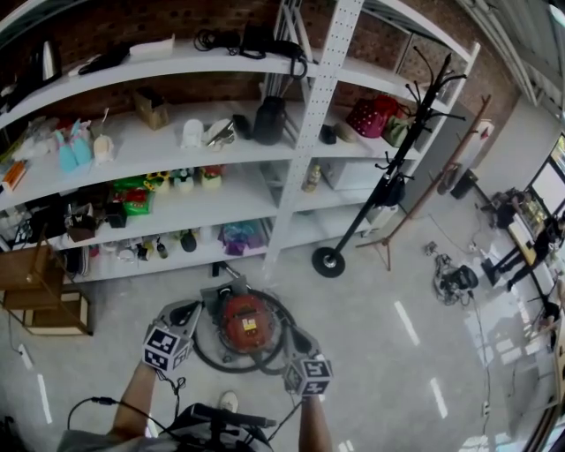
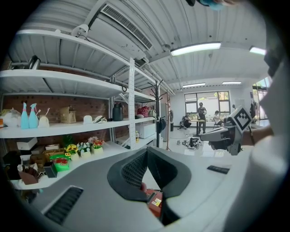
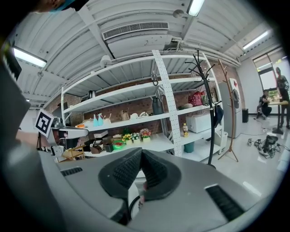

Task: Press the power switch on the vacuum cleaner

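The round red vacuum cleaner (image 1: 244, 322), ringed by a dark hose (image 1: 208, 357), sits on the floor (image 1: 388, 353) below the shelves (image 1: 291, 177). The left gripper (image 2: 146, 152) and right gripper (image 3: 141, 152) flank it, their jaws closed on nothing.

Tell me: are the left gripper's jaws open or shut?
Shut: the left gripper shows its jaws meeting at the tips, holding nothing; the red vacuum cleaner lies beyond them.

Lab/workshop space: brick wall (image 1: 106, 26), white metal shelving (image 1: 318, 106) with props, shiny concrete floor (image 1: 397, 353), people at a table (image 2: 204, 121).
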A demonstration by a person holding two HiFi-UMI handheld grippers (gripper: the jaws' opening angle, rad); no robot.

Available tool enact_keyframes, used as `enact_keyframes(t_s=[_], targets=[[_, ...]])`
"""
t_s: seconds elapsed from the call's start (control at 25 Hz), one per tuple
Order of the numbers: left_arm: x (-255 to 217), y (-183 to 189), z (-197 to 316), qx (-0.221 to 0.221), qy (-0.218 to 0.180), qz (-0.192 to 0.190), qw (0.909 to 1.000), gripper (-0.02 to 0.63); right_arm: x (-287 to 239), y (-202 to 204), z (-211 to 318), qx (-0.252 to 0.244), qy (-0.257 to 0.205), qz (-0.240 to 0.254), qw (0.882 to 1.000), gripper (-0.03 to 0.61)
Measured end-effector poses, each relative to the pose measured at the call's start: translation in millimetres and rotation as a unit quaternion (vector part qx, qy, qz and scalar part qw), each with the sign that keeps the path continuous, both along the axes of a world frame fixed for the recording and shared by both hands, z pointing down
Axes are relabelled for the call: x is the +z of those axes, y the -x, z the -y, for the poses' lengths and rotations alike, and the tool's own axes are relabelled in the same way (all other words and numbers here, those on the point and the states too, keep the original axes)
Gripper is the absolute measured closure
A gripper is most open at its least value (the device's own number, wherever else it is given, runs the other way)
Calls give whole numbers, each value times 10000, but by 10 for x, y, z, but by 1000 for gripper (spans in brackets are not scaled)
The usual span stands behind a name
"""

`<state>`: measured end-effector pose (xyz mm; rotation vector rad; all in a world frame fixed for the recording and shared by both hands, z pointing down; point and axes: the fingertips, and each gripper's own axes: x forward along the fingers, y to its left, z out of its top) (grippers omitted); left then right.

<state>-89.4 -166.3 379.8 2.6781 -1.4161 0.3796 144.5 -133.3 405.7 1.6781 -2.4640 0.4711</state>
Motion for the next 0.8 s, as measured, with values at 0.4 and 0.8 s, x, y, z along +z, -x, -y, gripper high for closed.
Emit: enact_keyframes(t_s=[0.4, 0.8], targets=[[190, -84, 314, 293, 47, 46, 9995, 606, 225, -67, 246, 246, 138, -105, 9995, 566], [685, -132, 642, 525, 362, 112, 9979, 606, 550, 26, 501, 320, 276, -163, 9990, 566]])
